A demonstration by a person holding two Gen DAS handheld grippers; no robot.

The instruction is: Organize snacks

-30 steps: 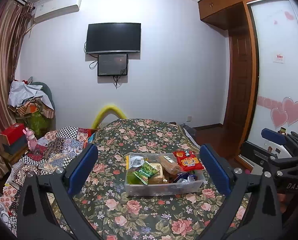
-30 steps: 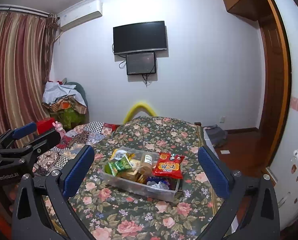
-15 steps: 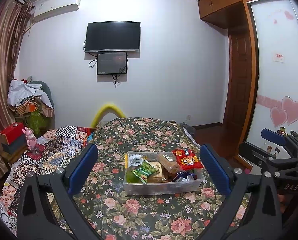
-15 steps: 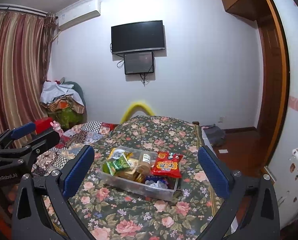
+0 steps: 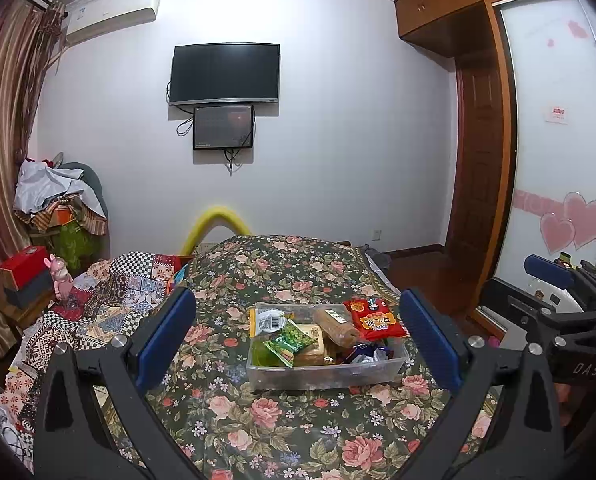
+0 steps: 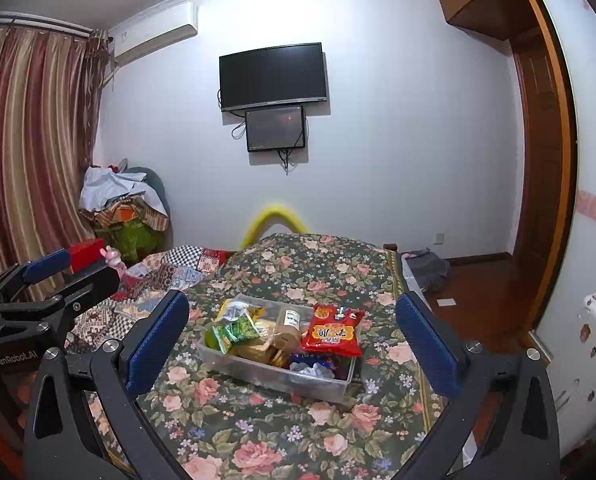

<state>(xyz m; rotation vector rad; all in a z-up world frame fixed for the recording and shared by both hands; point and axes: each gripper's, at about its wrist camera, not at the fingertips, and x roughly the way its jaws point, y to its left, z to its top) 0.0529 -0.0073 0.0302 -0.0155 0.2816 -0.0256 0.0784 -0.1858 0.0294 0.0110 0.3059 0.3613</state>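
Two grippers are held level above the near end of a bed, both looking forward at the same box of snacks. The left gripper point(image 5: 298, 340) has its blue fingers point(image 5: 166, 336) spread wide apart, and nothing is between them. The right gripper point(image 6: 292, 342) is in the same pose, its fingers point(image 6: 424, 342) also released and empty. Each gripper appears at the edge of the other camera's view: the right one at the far right of the left view, the left one at the far left of the right view, so they are side by side and well apart.

The clear plastic box point(image 5: 322, 374) stands on the flowered bedspread point(image 5: 258, 412), ahead of both grippers and not touched by them. It is full of snacks. A red packet point(image 6: 332, 332) lies on top at the right end and leans over the rim. A green packet point(image 5: 292, 340) lies toward the left, next to a tan cylinder-shaped pack point(image 5: 336, 322) in the middle. Some crackers point(image 6: 264, 350) are under them.

A patchwork quilt point(image 5: 114, 300) lies to the left of the bedspread.
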